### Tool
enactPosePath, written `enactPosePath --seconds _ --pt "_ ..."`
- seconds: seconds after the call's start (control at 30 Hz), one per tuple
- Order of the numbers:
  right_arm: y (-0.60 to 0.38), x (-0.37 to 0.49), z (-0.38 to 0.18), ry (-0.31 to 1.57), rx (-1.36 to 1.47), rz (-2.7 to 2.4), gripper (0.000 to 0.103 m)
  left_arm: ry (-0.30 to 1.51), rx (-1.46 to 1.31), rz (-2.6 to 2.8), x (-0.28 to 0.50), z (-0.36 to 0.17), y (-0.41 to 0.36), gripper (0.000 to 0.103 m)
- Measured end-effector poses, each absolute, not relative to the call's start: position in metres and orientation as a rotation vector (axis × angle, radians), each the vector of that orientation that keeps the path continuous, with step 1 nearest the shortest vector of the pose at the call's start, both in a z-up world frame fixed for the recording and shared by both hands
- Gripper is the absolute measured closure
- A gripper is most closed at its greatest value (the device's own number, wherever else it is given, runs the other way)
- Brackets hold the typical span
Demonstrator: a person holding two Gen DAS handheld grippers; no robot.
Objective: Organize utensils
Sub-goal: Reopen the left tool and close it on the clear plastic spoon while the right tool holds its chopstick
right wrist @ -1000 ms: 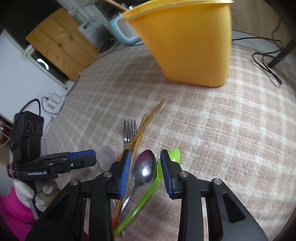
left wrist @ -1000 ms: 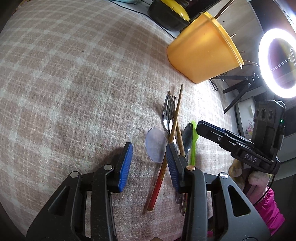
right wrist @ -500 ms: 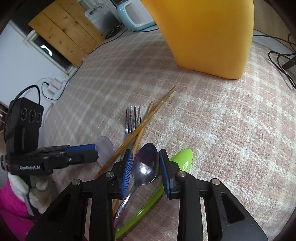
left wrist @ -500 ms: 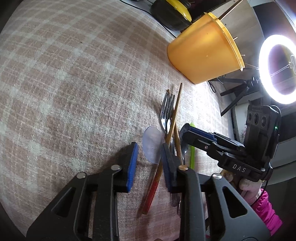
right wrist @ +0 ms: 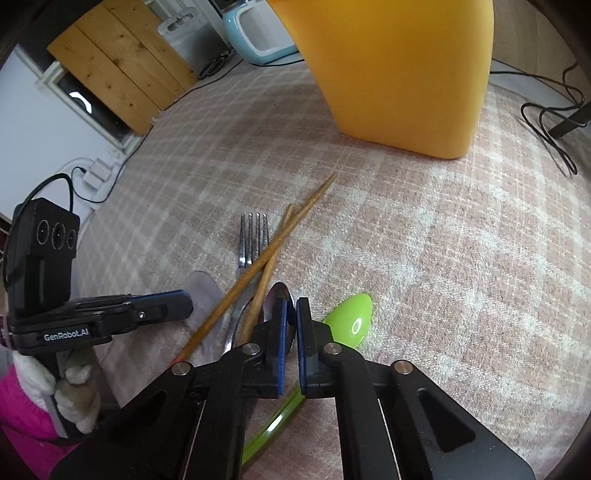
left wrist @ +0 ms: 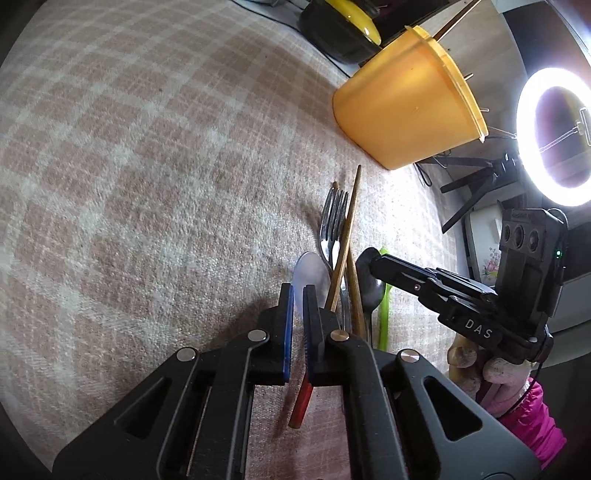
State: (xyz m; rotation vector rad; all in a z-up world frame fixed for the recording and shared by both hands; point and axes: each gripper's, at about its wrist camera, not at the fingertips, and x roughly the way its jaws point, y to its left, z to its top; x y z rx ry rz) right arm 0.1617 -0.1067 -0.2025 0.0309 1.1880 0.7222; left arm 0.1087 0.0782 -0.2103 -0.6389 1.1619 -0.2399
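Note:
A pile of utensils lies on the checked cloth: a steel fork [left wrist: 332,221], two wooden chopsticks [left wrist: 347,236], a clear plastic spoon [left wrist: 312,271], a steel spoon [right wrist: 277,295] and a green plastic spoon [right wrist: 351,321]. My left gripper [left wrist: 297,291] has closed on the clear plastic spoon's neck. My right gripper [right wrist: 290,306] has closed on the steel spoon just behind its bowl. The orange tub [left wrist: 406,103] stands beyond the pile with sticks in it; it also shows in the right wrist view [right wrist: 399,74].
A ring light on a stand [left wrist: 554,136] is off the table's right edge. A black and yellow object [left wrist: 343,29] sits behind the tub. Cables [right wrist: 554,122] trail at the far right. A pale blue appliance [right wrist: 258,33] stands at the back.
Both grippers were open over the pile. Both have closed, the left on the clear plastic spoon and the right on the steel spoon.

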Motion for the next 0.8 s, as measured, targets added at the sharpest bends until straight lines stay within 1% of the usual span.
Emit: enactPosePath --seconds 0.43,0.47,0.5,0.53,0.77,0.8 --pt "-0.105 0.156 -0.2 1.21 0.031 0.769 0.098 1.131 -0.605 -0.201 0.111 -0.2 0.084 0.1" --pt "-0.105 0.156 -0.201 1.213 0.034 0.769 0.098 1.141 -0.603 -0.199 0.112 -0.201 0.086 0.093" --pt "-0.104 0.156 -0.202 1.214 0.032 0.764 0.098 1.154 -0.604 -0.198 0.112 -0.202 0.088 0.08" --pt "-0.103 0.156 -0.203 1.216 0.029 0.759 0.098 1.17 -0.616 -0.201 0.114 -0.205 0.089 0.076" --pt "-0.097 0.156 -0.212 1.231 0.039 0.734 0.099 1.186 -0.632 -0.262 0.12 -0.212 0.079 0.076" --pt "-0.097 0.155 -0.212 1.229 0.04 0.73 0.099 1.187 -0.633 -0.268 0.121 -0.212 0.077 0.08"
